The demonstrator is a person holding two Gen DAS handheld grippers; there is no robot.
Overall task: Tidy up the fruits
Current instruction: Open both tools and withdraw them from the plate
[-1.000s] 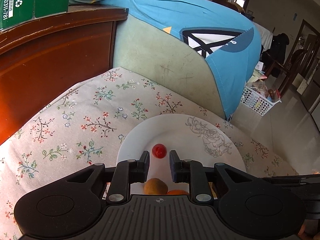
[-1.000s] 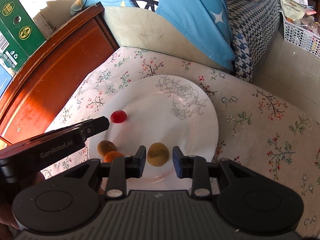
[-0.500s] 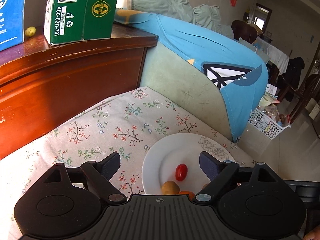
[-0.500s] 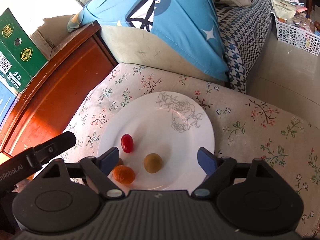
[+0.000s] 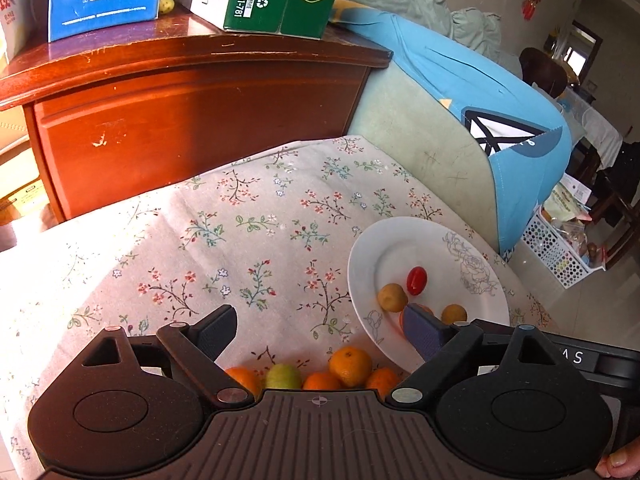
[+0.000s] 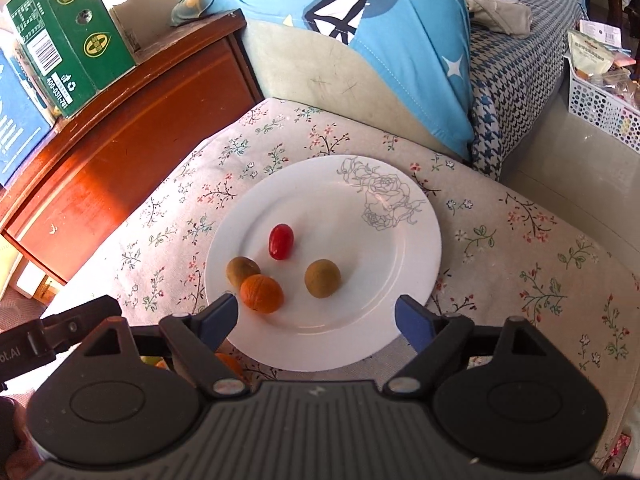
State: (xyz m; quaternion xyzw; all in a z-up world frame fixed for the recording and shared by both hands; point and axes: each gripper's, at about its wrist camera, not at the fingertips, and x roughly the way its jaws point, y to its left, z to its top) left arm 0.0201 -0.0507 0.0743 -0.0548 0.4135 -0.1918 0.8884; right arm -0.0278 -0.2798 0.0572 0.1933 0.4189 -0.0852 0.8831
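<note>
Left tool (image 5: 320, 330) spreading wider, nothing between the pads; right tool (image 6: 316, 320) spread wide and empty above the near rim of the white plate (image 6: 400, 200). On the plate: a red cherry tomato (image 6: 281, 241), two brownish round fruits (image 6: 322, 278) (image 6: 242, 270), and a small orange (image 6: 261, 293) touching the left one. Off the plate, on the floral tablecloth (image 5: 240, 240) just beside the rim: a cluster of small oranges (image 5: 350, 366) with one green fruit (image 5: 283, 376) among them, right under the left tool.

Likely trouble from here:
- Round fruit rolling. Cloth wrinkled and soft, so a nudge from one pad could send an orange off toward the table edge.
- Clustered fruit touching. Closing on one may squeeze or push a neighbour instead.
- Plate shallow. A drop from height may bounce fruit out or knock the tomato loose.
- Two tools close together near the plate's left rim. Risk of clashing, or of tipping the plate by pressing its rim.
- Tomato soft. Hard pinching would likely split it.
</note>
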